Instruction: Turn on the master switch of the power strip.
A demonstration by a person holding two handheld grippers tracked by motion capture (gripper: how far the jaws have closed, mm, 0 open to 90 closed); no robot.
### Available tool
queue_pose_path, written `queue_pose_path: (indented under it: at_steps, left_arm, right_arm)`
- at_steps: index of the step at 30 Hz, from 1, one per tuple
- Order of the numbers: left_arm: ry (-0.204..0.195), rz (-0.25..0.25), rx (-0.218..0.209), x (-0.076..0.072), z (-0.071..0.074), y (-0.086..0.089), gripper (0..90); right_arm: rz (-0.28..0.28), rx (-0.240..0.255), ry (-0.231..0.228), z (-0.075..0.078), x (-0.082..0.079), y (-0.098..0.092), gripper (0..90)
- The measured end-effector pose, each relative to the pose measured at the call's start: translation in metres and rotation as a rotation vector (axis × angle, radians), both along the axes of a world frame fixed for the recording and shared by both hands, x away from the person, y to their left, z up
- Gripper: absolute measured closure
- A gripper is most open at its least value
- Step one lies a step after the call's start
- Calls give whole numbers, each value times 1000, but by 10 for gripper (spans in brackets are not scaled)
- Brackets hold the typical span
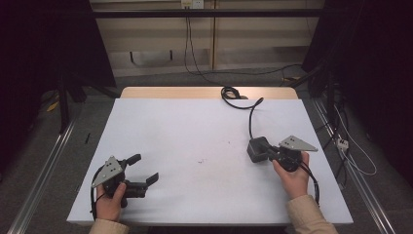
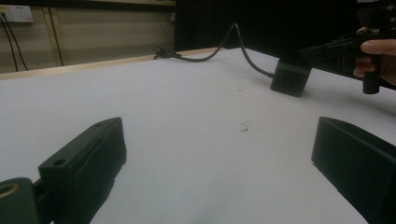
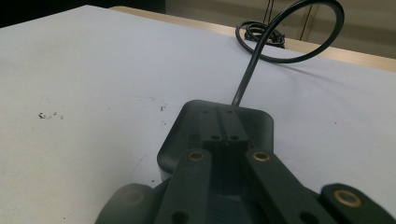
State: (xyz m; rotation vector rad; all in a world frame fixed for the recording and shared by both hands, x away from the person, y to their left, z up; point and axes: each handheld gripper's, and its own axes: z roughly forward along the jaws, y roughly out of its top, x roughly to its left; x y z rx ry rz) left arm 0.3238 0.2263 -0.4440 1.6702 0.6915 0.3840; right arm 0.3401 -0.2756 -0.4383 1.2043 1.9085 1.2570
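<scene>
At the table's lower left, a hand holds my left gripper [image 1: 145,167] just above the white sheet; it is open with nothing between its wide-apart jaws. In the left gripper view the left gripper [image 2: 219,154] frames bare sheet. A second hand at the right holds my right gripper [image 1: 267,152], which is shut. Its tips lie against a black adapter block [image 1: 256,148] with nothing between them. In the right gripper view the right gripper [image 3: 223,119] lies over the top of the block [image 3: 177,135]. A black cable [image 1: 251,119] runs from the block to a coil at the far edge.
A white sheet [image 1: 195,122] covers the table, with a strip of wood [image 1: 170,92] bare at the back. A few dark specks [image 1: 200,161] mark the middle. Dark curtains and metal rails flank the table, and loose cables lie on the floor at the right.
</scene>
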Motion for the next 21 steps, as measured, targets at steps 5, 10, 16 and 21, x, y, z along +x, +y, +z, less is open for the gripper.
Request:
queue_pose_path:
  at_steps: [5,10,16,21]
  left_arm:
    - [1,0,2,0,0,0,28]
    - [-1,0,3,0,0,0,28]
    - [0,0,3,0,0,0,27]
    - [1,1,4,0,0,0,27]
  right_arm:
    - [0,-2,-2,0,0,0,900]
    - [-2,-3,-3,0,0,0,900]
    - [-4,1,-3,0,0,0,900]
    - [-5,-7,-7,-1,-1,1,900]
